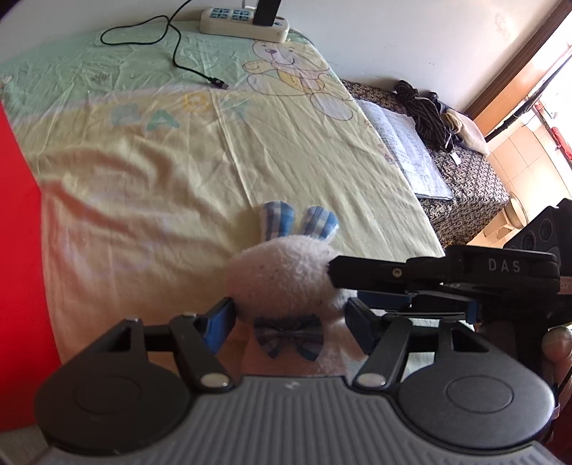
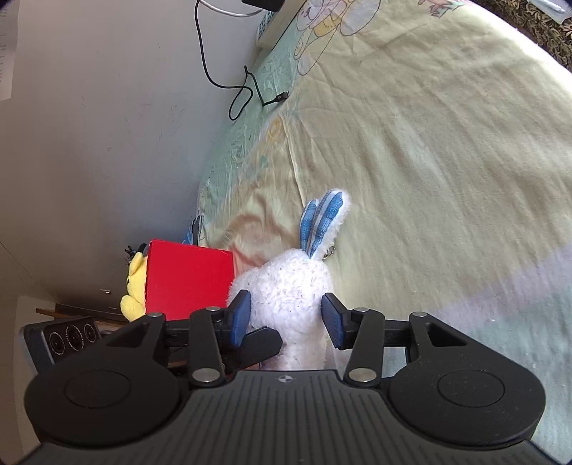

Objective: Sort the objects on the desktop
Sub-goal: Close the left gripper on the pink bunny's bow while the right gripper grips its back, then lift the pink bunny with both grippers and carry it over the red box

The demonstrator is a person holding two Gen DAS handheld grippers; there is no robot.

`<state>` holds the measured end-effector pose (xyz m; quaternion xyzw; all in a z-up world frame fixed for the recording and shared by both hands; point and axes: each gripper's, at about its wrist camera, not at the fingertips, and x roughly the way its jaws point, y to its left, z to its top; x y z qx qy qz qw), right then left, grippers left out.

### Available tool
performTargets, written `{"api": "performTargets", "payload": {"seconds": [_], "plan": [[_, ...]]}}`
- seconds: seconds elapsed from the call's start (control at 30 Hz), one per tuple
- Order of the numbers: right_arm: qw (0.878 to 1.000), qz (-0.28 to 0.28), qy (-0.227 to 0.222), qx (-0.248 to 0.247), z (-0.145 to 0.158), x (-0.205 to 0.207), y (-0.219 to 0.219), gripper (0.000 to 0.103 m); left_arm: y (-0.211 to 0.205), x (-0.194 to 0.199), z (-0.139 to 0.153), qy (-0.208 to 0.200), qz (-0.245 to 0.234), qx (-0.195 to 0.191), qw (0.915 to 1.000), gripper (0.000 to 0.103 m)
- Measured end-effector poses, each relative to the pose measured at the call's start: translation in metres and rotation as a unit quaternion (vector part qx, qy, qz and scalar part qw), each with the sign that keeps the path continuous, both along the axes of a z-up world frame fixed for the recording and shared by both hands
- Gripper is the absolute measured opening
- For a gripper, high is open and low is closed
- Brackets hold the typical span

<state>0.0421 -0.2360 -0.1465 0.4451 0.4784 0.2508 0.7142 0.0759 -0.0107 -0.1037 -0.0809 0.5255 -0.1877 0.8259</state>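
A white plush bunny (image 1: 282, 279) with blue plaid ears and a plaid bow tie sits upright over the pale yellow sheet (image 1: 143, 186). My right gripper (image 2: 286, 318) is shut on the bunny (image 2: 289, 293), and the fur bulges above its blue pads. In the left wrist view my right gripper (image 1: 345, 286) comes in from the right, its upper finger pressed into the bunny's head. My left gripper (image 1: 291, 322) is open, with its wide jaws either side of the bunny's neck and bow. One left finger (image 2: 261, 343) shows beside the bunny's lower body.
A red box (image 2: 189, 279) stands close on the left with a yellow plush toy (image 2: 134, 286) behind it. At the sheet's far end lie a power strip (image 1: 243, 21) and a black cable (image 1: 178, 53). To the right lie an open notebook (image 1: 404, 143) and dark clothing (image 1: 422, 107).
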Motion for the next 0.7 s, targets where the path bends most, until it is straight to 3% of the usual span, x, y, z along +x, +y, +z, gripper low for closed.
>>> {"api": "performTargets", "payload": {"seconds": [0.17, 0.43, 0.7], "plan": [[1.0, 0.013, 0.004, 0.004, -0.005, 0.007, 0.005, 0.054, 0.002, 0.003, -0.001, 0.005, 0.007, 0.0, 1.0, 0.069], [0.999, 0.04, 0.001, -0.005, 0.002, -0.005, 0.003, 0.051, -0.013, -0.011, 0.003, -0.01, -0.017, 0.036, 0.9991, 0.069], [0.998, 0.052, -0.016, -0.026, 0.02, -0.034, -0.001, 0.049, -0.023, -0.038, 0.012, -0.025, -0.045, 0.037, 0.998, 0.069]]}}
